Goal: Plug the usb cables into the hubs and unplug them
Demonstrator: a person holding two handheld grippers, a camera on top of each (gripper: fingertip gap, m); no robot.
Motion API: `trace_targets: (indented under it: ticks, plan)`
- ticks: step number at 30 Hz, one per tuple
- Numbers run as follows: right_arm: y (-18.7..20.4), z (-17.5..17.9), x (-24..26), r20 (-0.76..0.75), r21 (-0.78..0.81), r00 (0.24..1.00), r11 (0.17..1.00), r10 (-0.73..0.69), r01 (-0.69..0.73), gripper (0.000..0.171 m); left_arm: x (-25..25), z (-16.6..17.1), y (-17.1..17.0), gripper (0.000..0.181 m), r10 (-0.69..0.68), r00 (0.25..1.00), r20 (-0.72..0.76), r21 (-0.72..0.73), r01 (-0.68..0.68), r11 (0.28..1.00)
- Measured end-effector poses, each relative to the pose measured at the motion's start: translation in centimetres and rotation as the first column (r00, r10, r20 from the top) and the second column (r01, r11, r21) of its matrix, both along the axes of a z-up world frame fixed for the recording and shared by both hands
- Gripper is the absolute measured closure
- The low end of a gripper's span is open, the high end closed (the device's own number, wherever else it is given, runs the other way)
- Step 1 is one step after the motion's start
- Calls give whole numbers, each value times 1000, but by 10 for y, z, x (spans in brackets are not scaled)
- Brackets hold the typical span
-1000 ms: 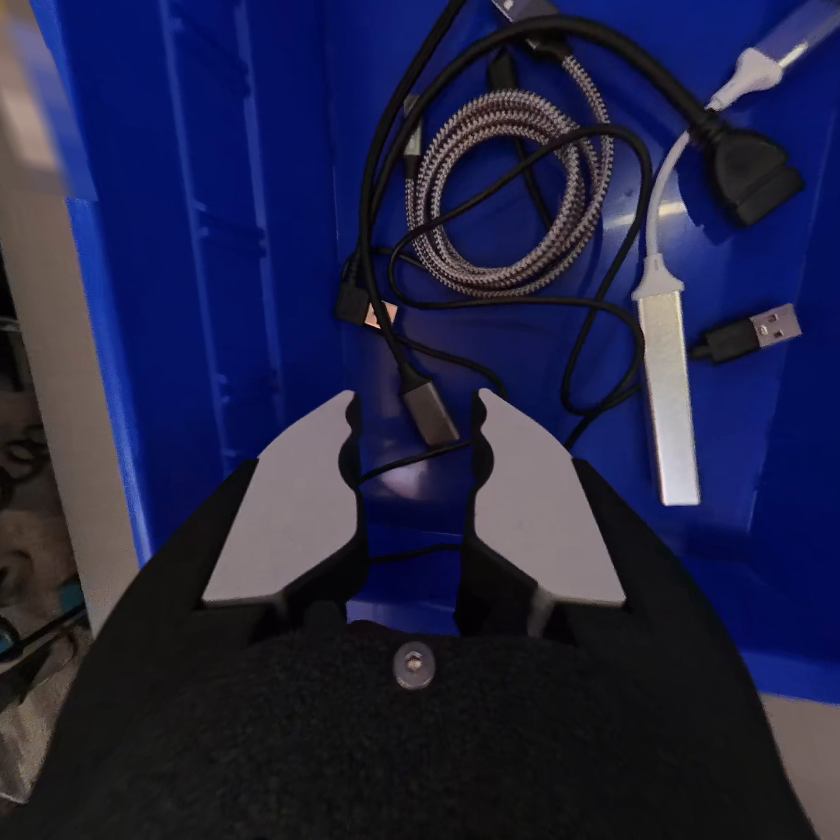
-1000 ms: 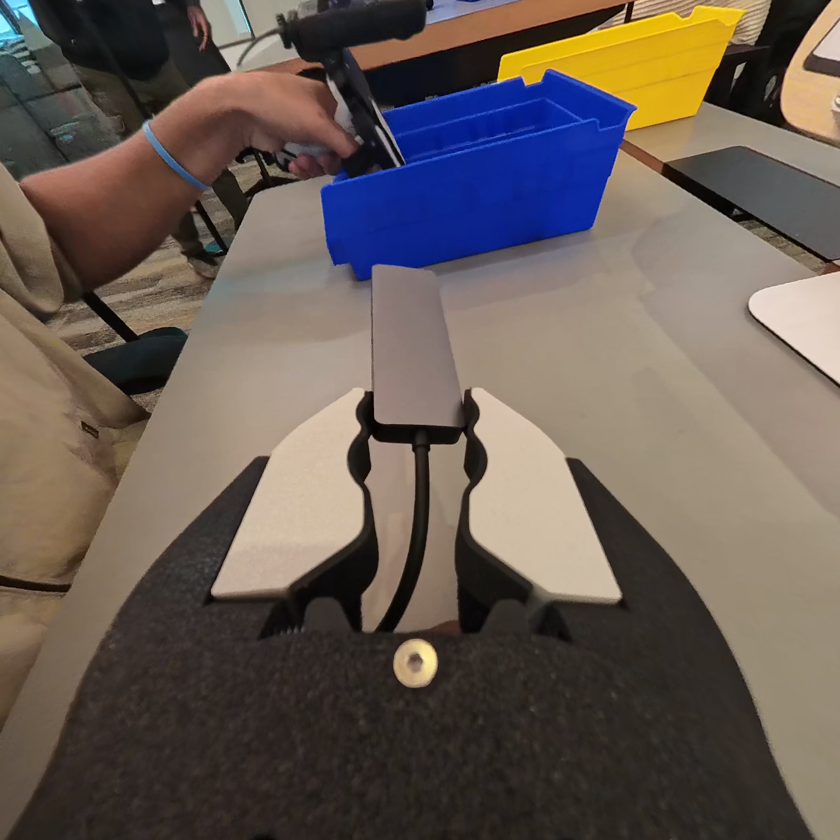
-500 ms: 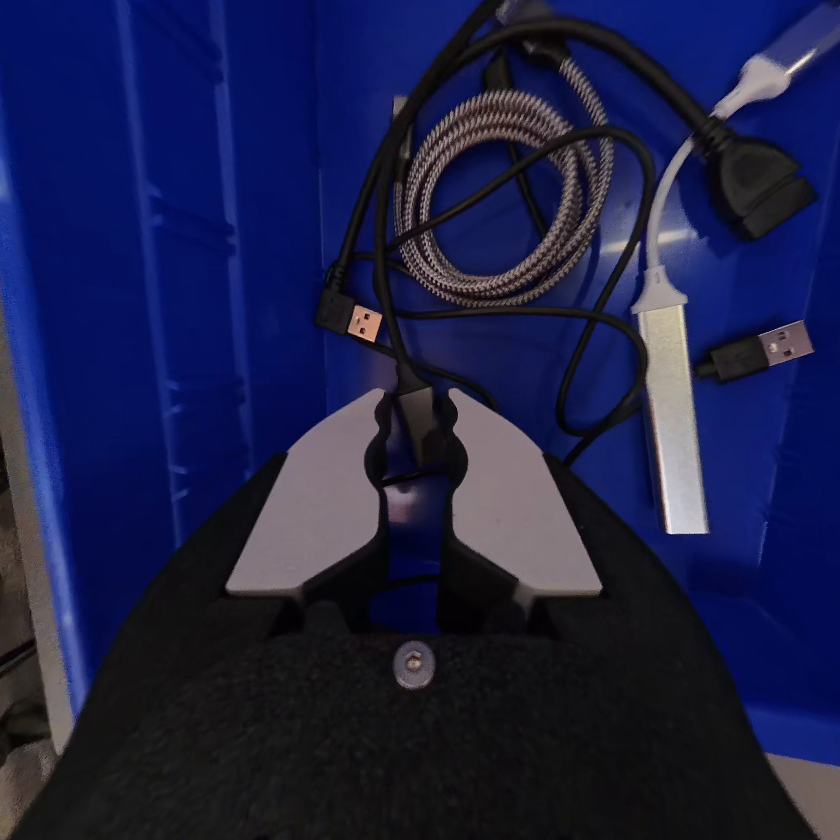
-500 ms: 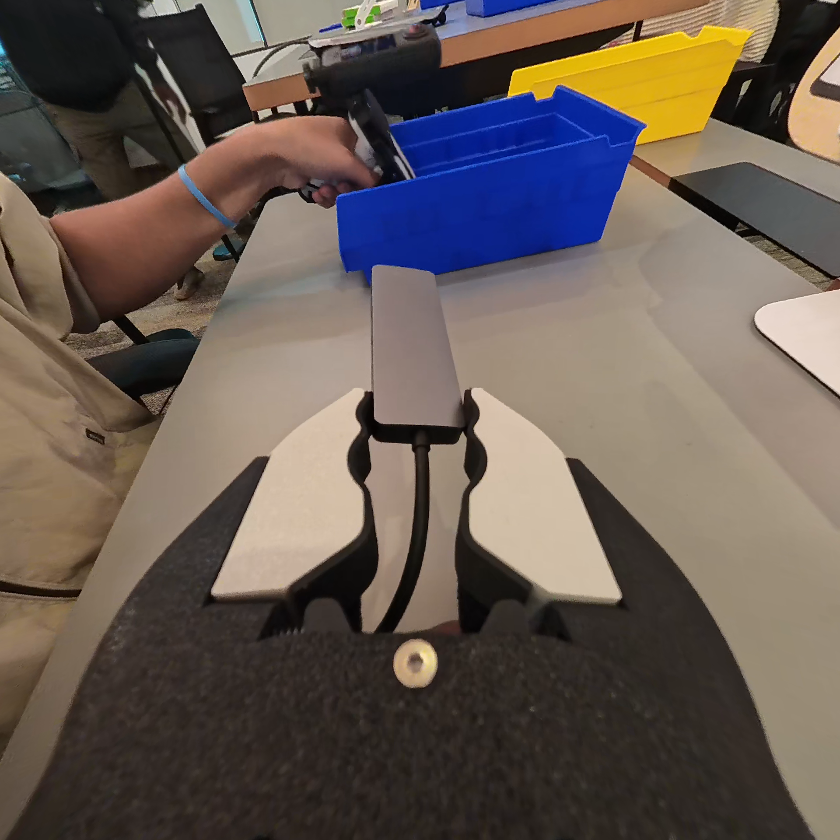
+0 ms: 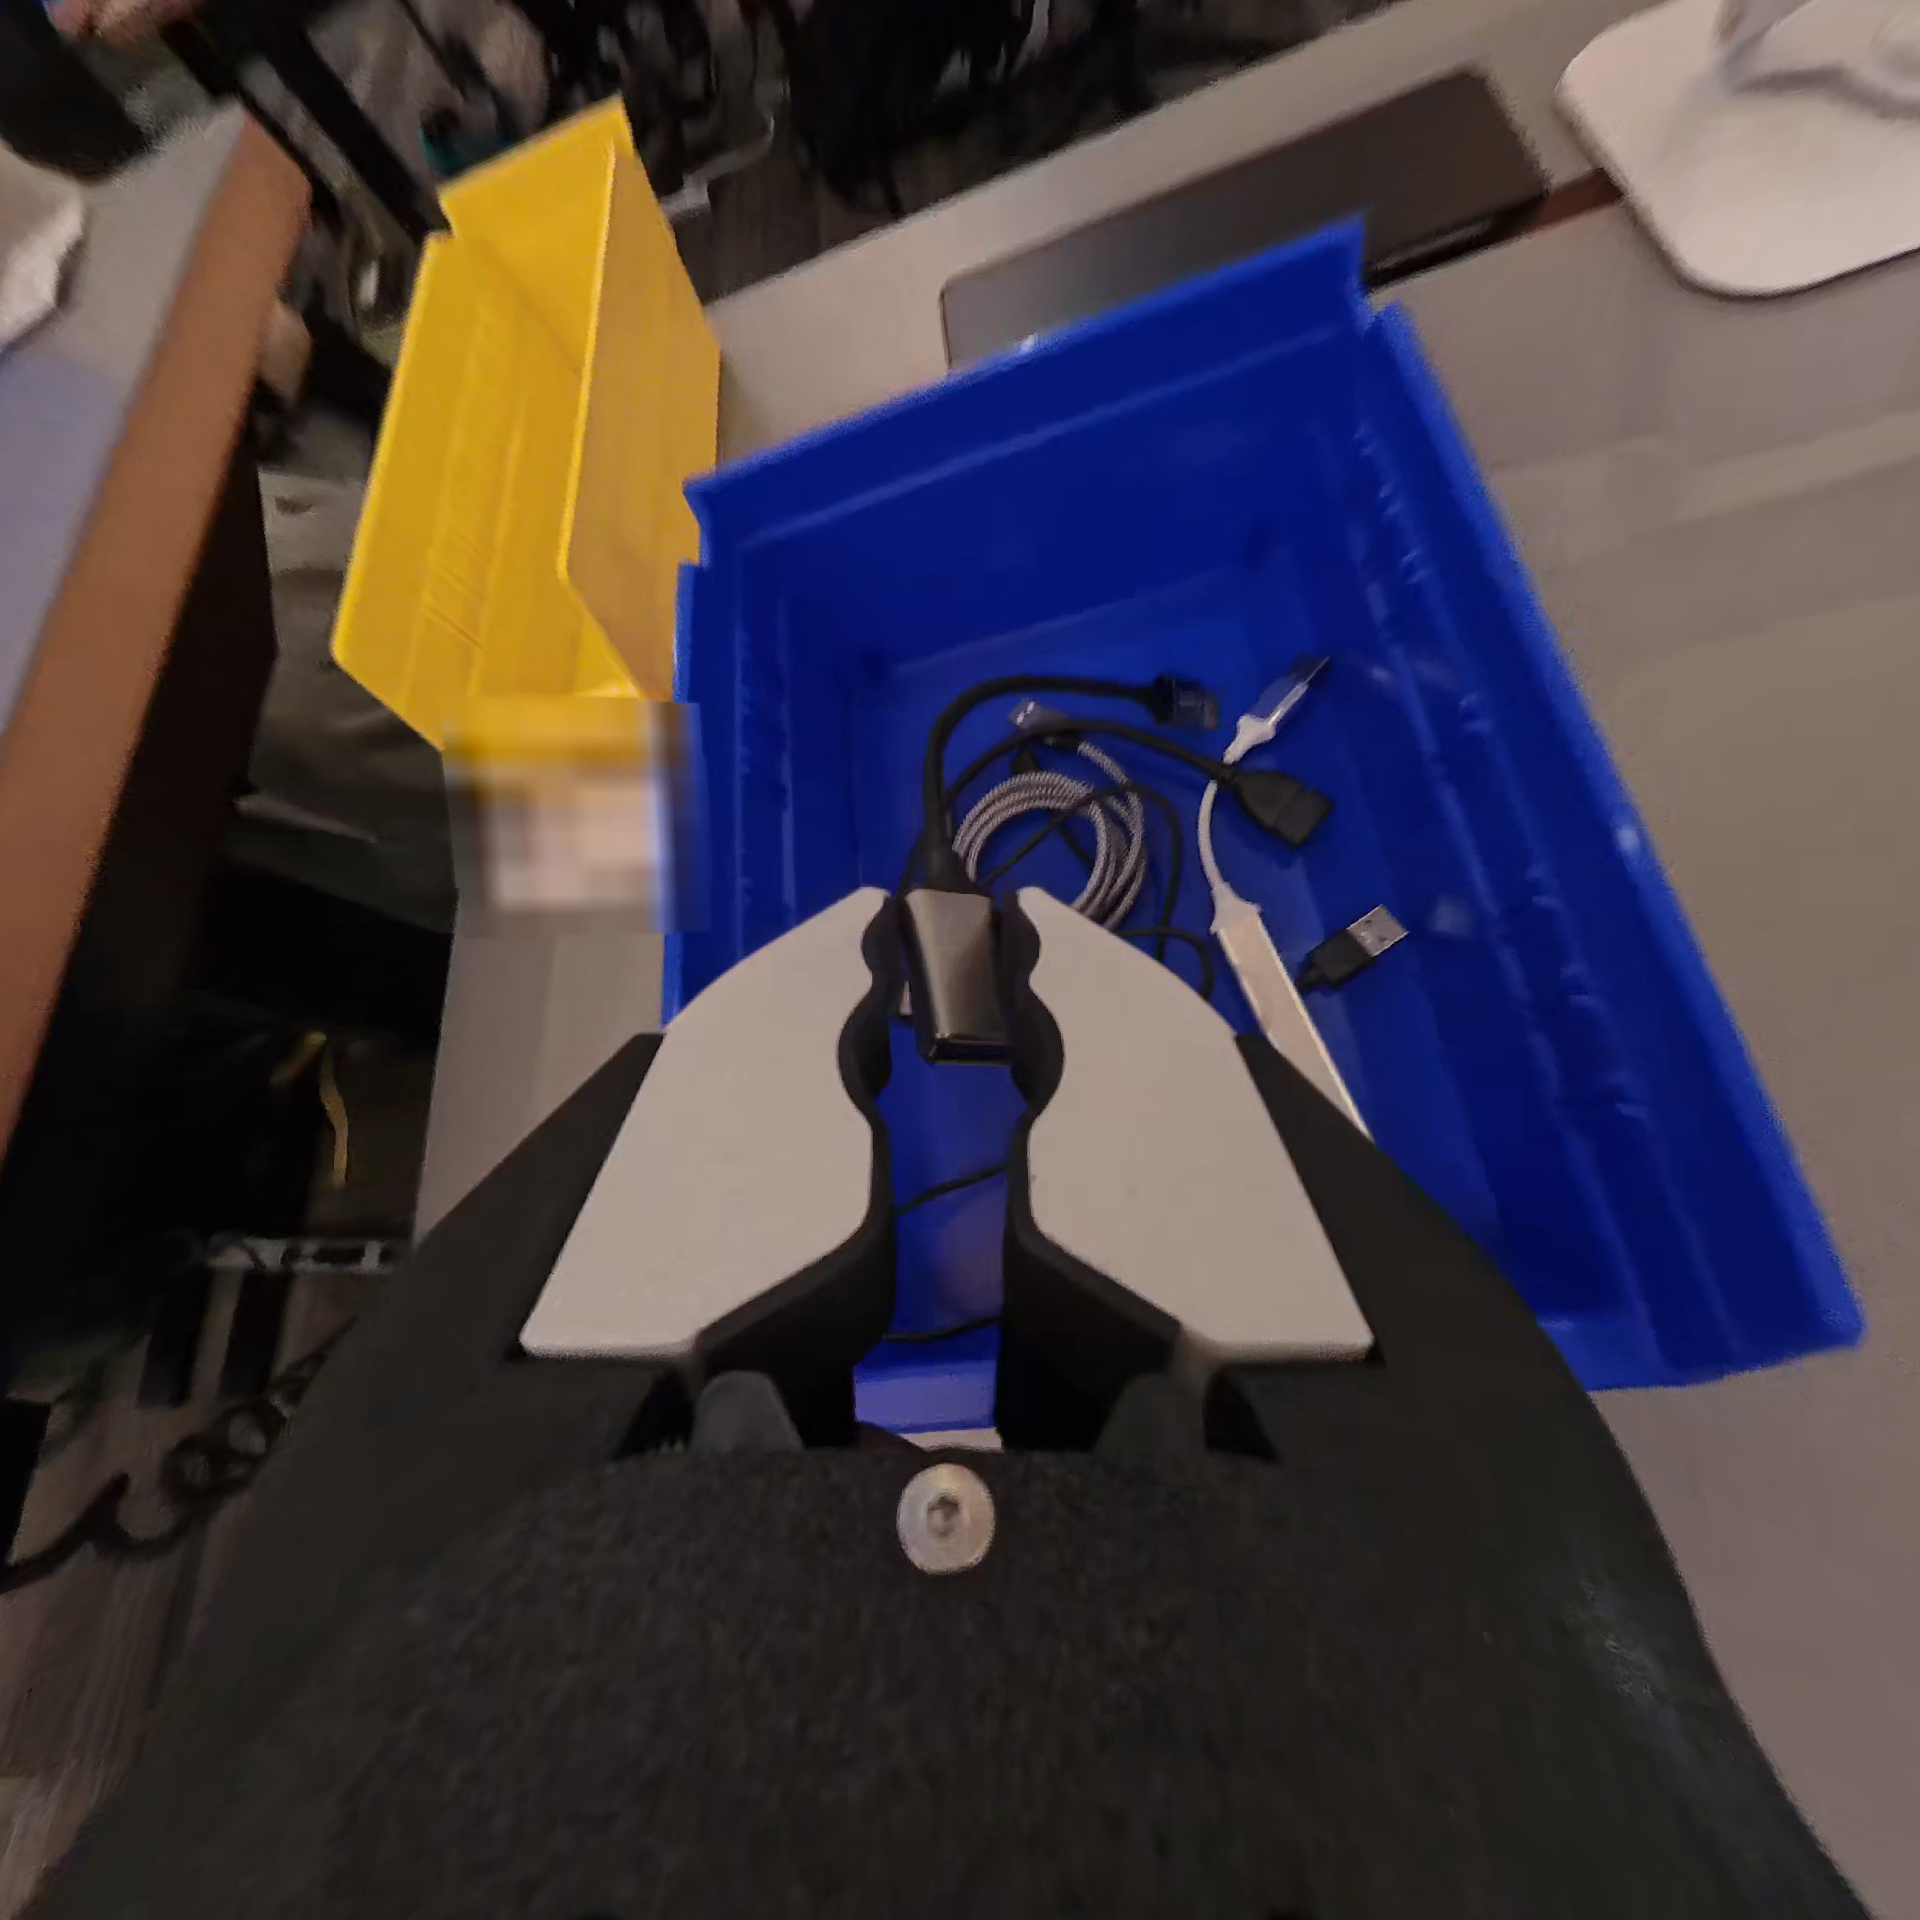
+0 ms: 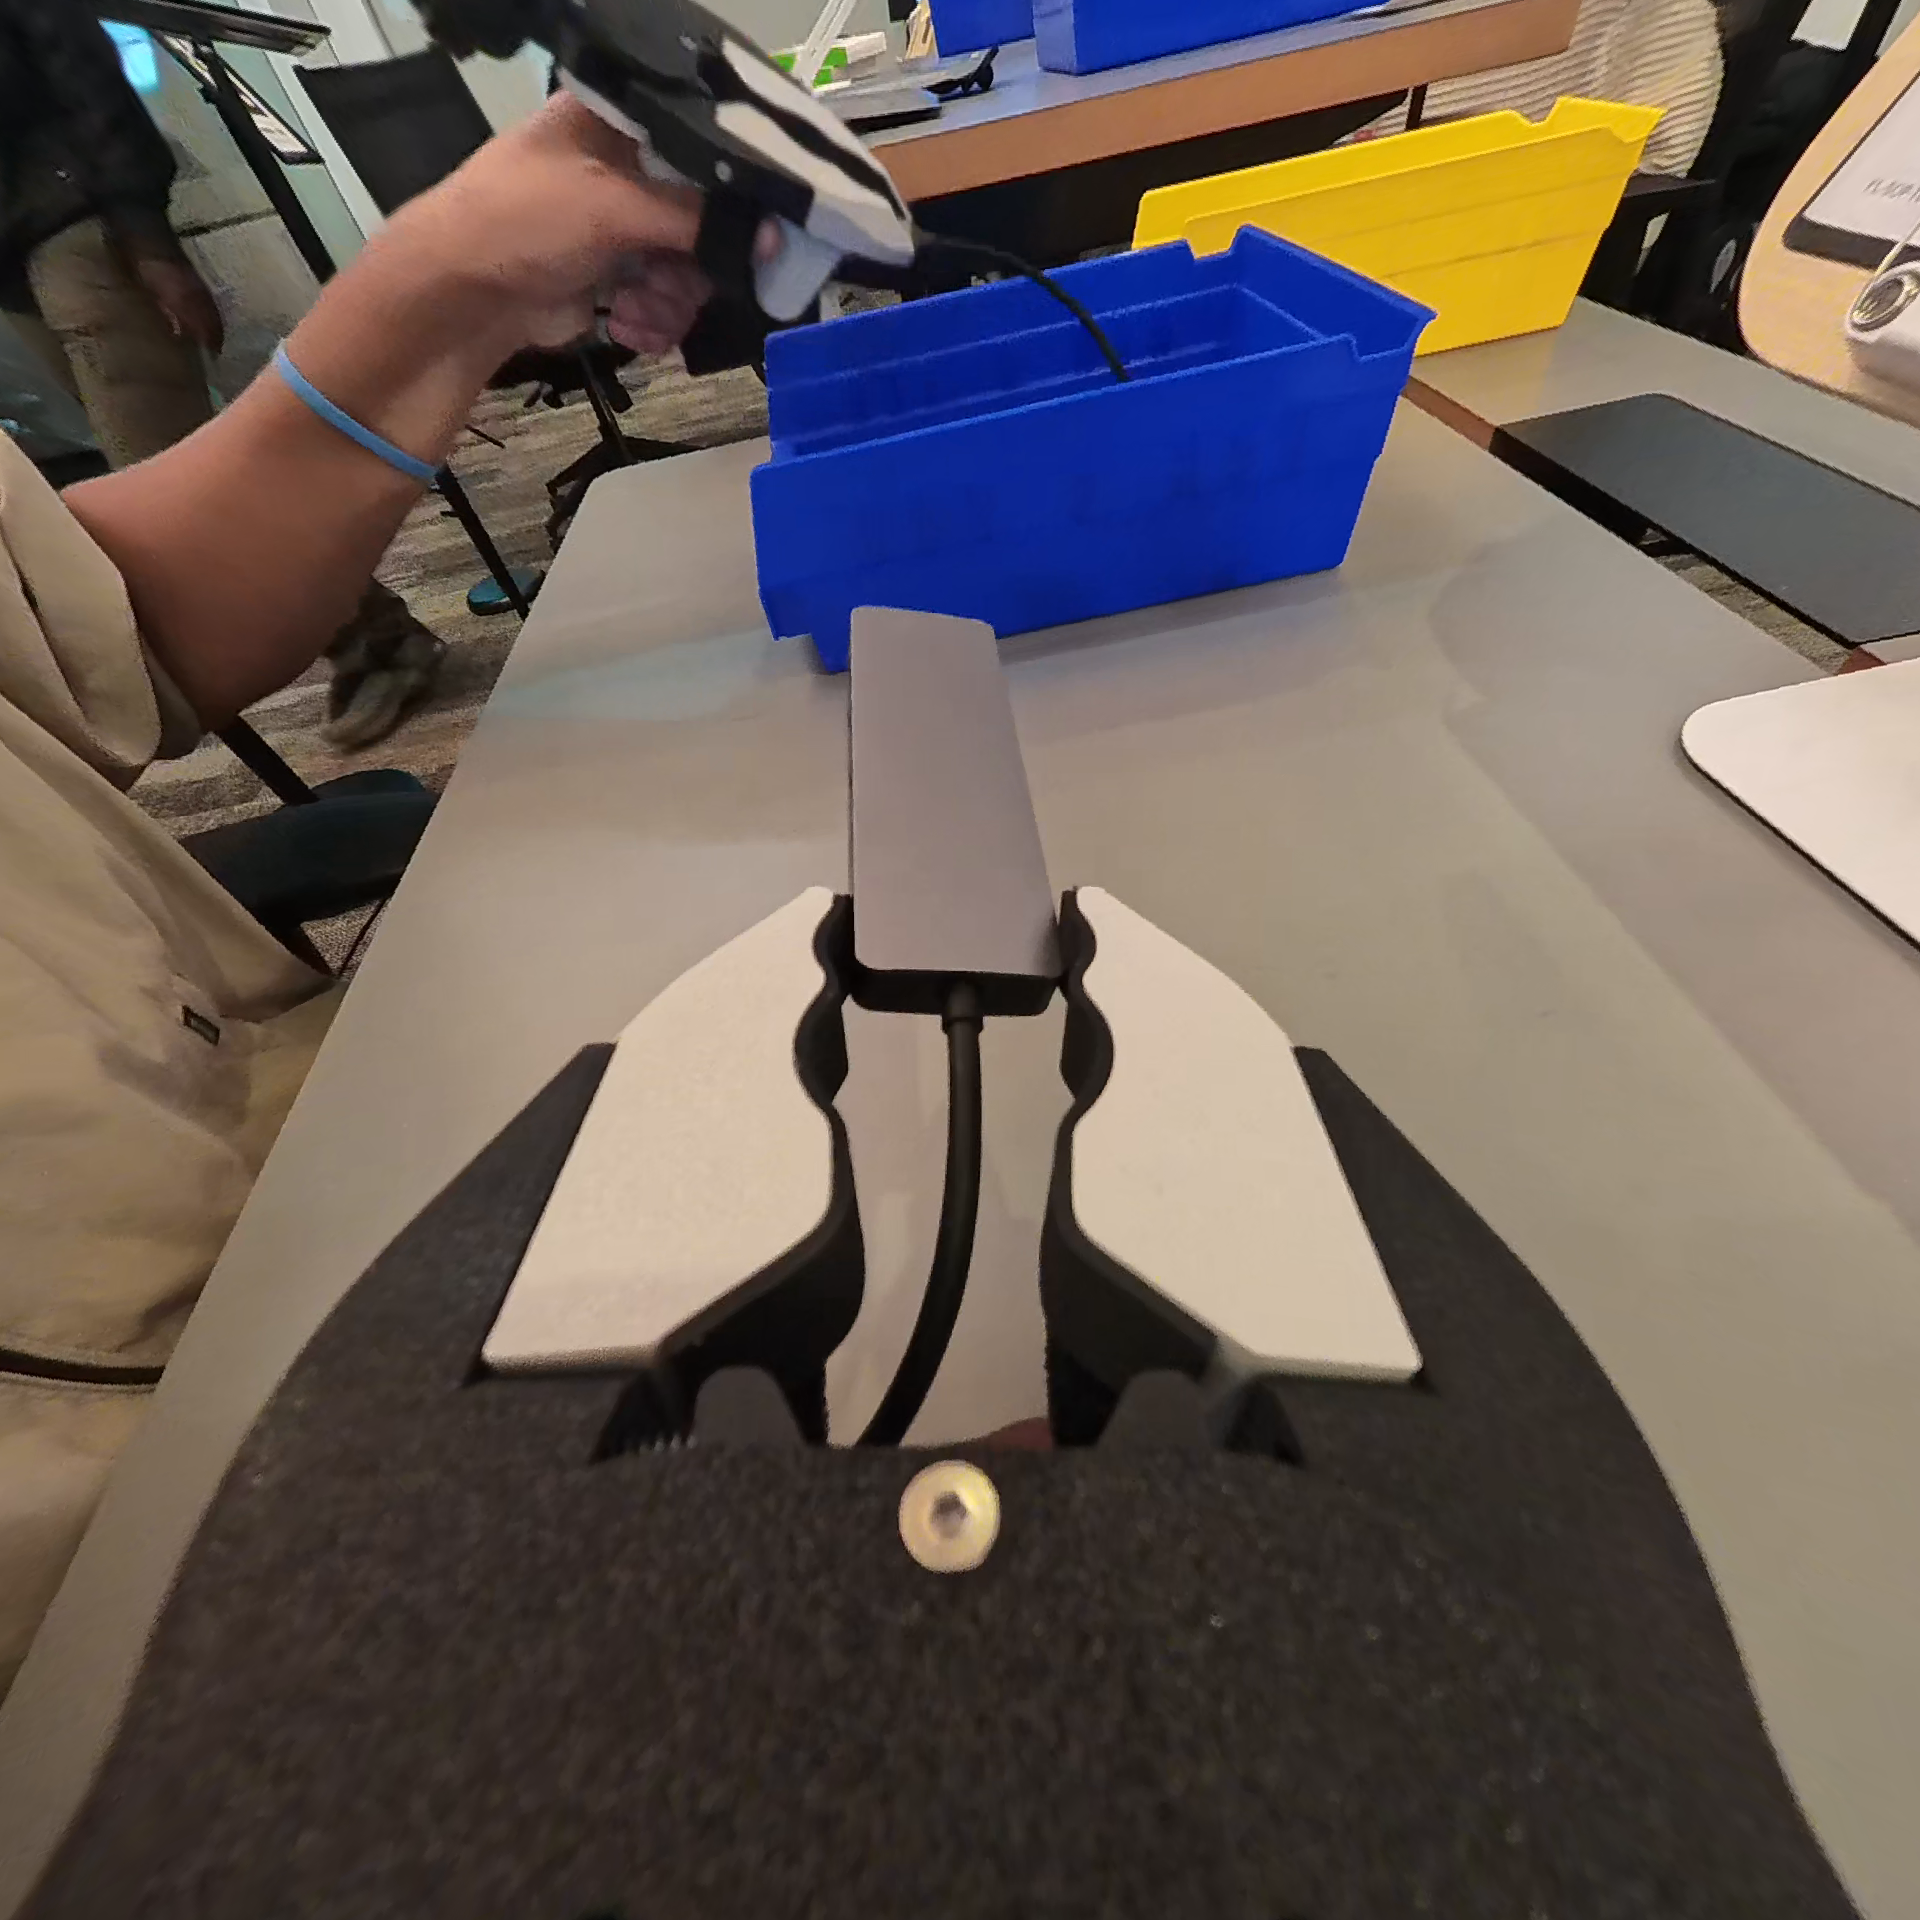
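My left gripper (image 5: 951,914) is shut on the grey connector (image 5: 961,977) of a black USB cable and holds it above the blue bin (image 5: 1538,935); its black cable (image 5: 940,769) trails down into the bin. In the right wrist view the left gripper (image 6: 894,249) shows lifted over the bin (image 6: 1060,509), with the cable (image 6: 1070,312) hanging in. My right gripper (image 6: 951,904) is shut on the near end of a flat grey USB hub (image 6: 935,790) that lies along the table, its black lead (image 6: 951,1195) running back between the fingers.
The blue bin holds a braided coiled cable (image 5: 1070,842), a silver hub with a white lead (image 5: 1278,987), a loose black USB plug (image 5: 1361,945) and a black socket (image 5: 1288,810). A yellow bin (image 5: 520,468) stands beyond. A black mat (image 6: 1745,509) and a white pad (image 6: 1829,769) lie to the right. The grippers' ends are close to 40 centimetres from one another.
My left gripper closed on the grey connector inside the bin, then rose out of the bin with it. My right gripper stays shut on the grey hub.
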State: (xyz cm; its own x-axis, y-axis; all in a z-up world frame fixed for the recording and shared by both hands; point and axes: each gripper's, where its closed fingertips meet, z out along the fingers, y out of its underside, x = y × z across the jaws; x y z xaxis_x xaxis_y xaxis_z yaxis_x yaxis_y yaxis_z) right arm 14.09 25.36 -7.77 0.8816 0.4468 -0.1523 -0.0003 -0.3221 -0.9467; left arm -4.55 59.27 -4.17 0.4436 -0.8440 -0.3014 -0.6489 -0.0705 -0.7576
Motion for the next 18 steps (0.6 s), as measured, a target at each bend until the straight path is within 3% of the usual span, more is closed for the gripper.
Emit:
trace_targets:
  ticks: [4,7,13,18]
  plan:
    - [2,-1,-1,11,0,1000,1000,-4,4,133,2,38,-15,174,-62,993,100,41,58,997]
    - [3,-4,-3,14,-6,1000,1000,2,-2,133,2,50,-19,175,-84,994,63,83,78,993]
    - [4,-6,-7,22,-17,1000,1000,9,-9,133,-10,19,-9,181,-29,998,-50,92,33,995]
    - [4,-8,-7,19,-22,1000,1000,15,-14,133,-18,-2,-9,181,-34,998,-53,31,36,999]
